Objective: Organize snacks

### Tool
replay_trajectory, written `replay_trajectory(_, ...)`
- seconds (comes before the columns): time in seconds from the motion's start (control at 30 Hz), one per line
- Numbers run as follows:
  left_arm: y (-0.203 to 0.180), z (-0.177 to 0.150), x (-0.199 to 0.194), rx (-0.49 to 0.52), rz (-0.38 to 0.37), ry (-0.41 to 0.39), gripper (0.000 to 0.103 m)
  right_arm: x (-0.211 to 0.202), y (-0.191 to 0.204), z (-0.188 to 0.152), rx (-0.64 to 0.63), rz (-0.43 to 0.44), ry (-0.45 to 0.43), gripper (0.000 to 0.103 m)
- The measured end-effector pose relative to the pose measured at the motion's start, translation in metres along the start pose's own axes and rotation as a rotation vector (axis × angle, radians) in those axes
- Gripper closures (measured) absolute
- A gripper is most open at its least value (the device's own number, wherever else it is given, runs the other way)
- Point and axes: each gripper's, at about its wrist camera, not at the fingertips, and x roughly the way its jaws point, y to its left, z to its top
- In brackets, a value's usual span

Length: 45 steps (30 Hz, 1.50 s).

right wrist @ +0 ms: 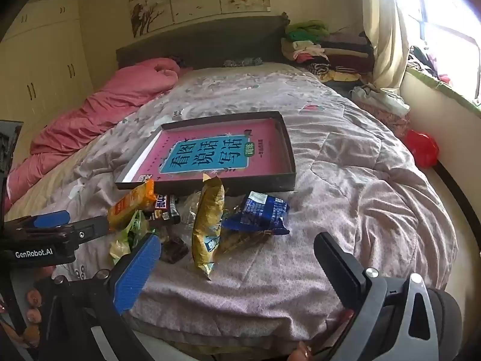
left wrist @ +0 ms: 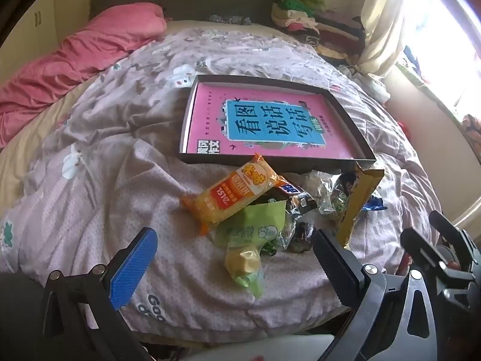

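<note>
A heap of snack packets lies on the bed in front of a shallow dark box holding a pink book. An orange packet leans on the heap, with a green wrapper below it and a yellow-green sweet packet nearest. A tall yellow packet stands upright beside a blue packet. My left gripper hovers open just before the green wrapper. My right gripper is open near the yellow packet's base, holding nothing.
A pink duvet lies along the left of the bed. Folded clothes are stacked at the headboard. A curtain and window are at the right, with a red object on the floor. The left gripper's body shows at left.
</note>
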Motion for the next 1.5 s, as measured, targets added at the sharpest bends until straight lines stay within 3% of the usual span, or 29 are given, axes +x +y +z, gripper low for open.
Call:
replay_trajectory(0.3, -0.005, 0.008, -0.005, 0.012, 0.008, -0.004, 0.000, 0.001, -0.003, 0.000, -0.013, 0.038, 0.001, 0.000)
replay_trajectory(0.33, -0.004, 0.010, -0.005, 0.011, 0.009, -0.001, 0.000, -0.004, -0.003, -0.004, 0.006, -0.012, -0.002, 0.000)
replay_trajectory(0.53, -0.005, 0.000, -0.007, 0.029, 0.012, -0.038, 0.000, -0.001, 0.001, -0.002, -0.012, 0.011, -0.006, 0.000)
replay_trajectory(1.5, -0.012, -0.003, -0.011, 0.061, -0.003, -0.036, 0.000, -0.003, -0.004, 0.000, 0.011, 0.012, -0.009, 0.000)
